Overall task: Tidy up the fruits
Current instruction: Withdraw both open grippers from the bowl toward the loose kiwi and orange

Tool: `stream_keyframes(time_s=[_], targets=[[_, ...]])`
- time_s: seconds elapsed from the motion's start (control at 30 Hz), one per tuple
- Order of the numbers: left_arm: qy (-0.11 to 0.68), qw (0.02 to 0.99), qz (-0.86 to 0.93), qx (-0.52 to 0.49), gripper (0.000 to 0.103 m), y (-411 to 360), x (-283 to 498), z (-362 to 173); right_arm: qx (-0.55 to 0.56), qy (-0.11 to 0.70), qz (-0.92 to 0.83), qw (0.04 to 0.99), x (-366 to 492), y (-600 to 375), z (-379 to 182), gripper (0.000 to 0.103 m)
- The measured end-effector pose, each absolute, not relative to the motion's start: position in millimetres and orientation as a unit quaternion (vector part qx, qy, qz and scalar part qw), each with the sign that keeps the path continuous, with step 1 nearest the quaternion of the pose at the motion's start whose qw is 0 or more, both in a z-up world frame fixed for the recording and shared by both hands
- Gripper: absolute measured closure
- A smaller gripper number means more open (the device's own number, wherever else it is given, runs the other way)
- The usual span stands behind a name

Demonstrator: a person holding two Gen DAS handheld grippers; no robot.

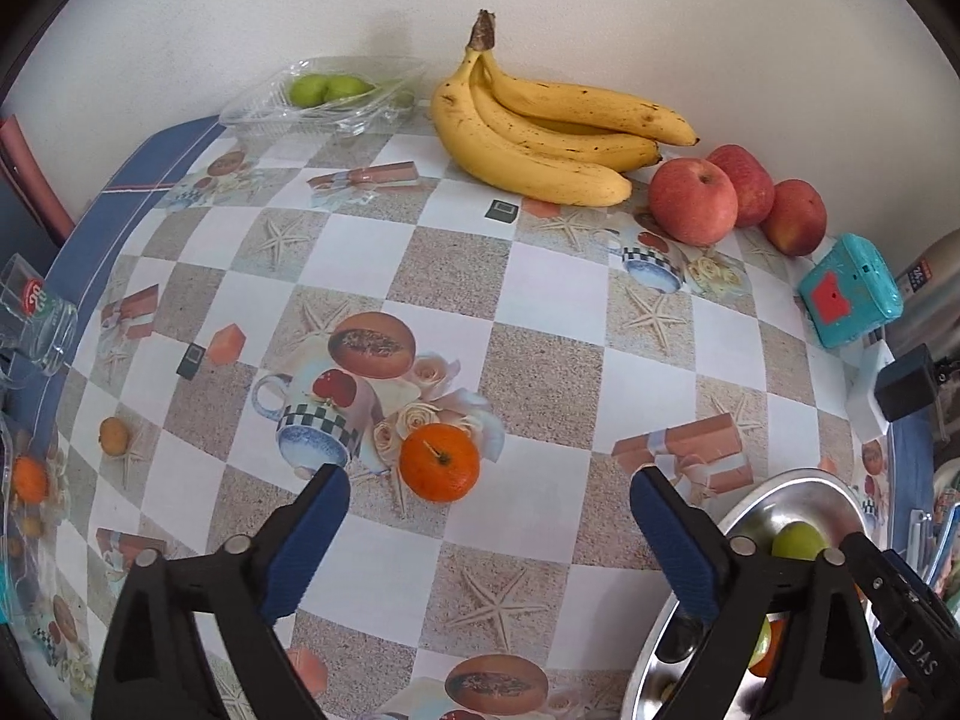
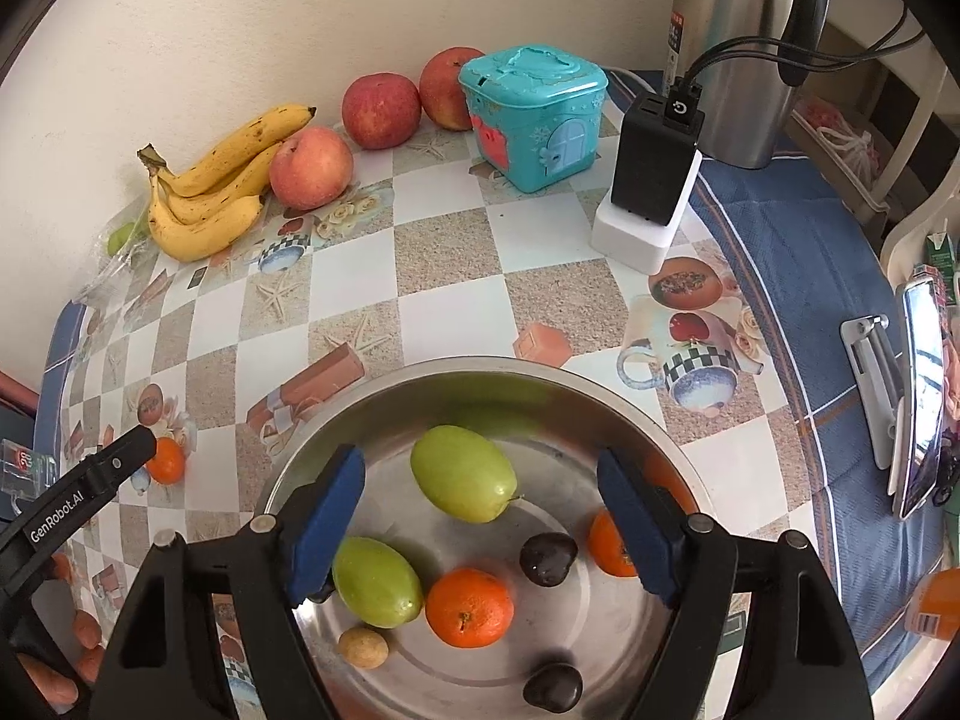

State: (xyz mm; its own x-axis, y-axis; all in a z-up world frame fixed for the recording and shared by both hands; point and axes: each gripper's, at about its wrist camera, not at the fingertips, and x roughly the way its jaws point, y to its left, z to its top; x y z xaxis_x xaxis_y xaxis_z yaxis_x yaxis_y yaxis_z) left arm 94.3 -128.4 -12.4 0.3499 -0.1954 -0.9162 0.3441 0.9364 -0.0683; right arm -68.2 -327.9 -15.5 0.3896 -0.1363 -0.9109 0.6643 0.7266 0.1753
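the left gripper (image 1: 489,495) hangs over the checked tablecloth (image 1: 552,372) with its blue-padded fingers (image 1: 309,531) spread wide and nothing between them; a loose mandarin (image 1: 440,462) sits on the cloth just ahead of the gap, nearer the left pad but not touching it. at the far edge against the wall lie a bunch of bananas (image 1: 540,138), three red apples (image 1: 693,201) huddled together just to their right, and a clear plastic clamshell tray (image 1: 324,99) holding green fruits (image 1: 327,88). a small tan fruit (image 1: 114,435) sits alone toward the left side of the cloth, and another orange fruit (image 1: 29,479) shows at the left rim, blurred. a teal toy box (image 1: 849,291) stands to the right of the apples. the right gripper (image 2: 480,495) hovers over a steel bowl (image 2: 480,369), its fingers (image 2: 636,525) also held wide apart and empty. inside the bowl lie two green fruits, one near the centre (image 2: 463,473) and one (image 2: 377,581) just beside the left pad, a mandarin in the bowl (image 2: 470,607), a second one (image 2: 609,537) partly hidden behind the right pad, two dark round fruits (image 2: 548,558), and a small tan one (image 2: 363,648) near the front. beyond the bowl a black charger (image 2: 657,156) sits on a white block (image 2: 639,240), cables running up from it, with a steel thermos (image 2: 738,42) behind. a phone on a stand (image 2: 918,396) is at the right over the blue cloth border.
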Motion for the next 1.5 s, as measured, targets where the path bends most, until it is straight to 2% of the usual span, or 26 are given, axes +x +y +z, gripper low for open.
stream_keyframes(time_s=[0.2,0.27,0.87,1.27,1.5], targets=[[0.540,0.822,-0.162,0.077,0.004,-127,95,-12,0.270,0.493,-0.257,0.786,-69,-328,-16,0.022],[0.539,0.823,-0.163,0.079,0.001,-126,96,-12,0.273,0.493,-0.259,0.784,-69,-329,-17,0.022],[0.514,0.825,-0.181,0.149,0.001,-122,102,-2,0.271,0.491,-0.252,0.789,-62,-319,-4,0.022],[0.483,0.842,-0.159,0.181,0.001,-91,119,15,0.233,0.503,-0.226,0.801,-32,-282,3,0.022],[0.497,0.844,-0.138,0.148,0.001,-53,141,15,0.231,0.506,-0.199,0.807,-7,-255,1,0.022]])
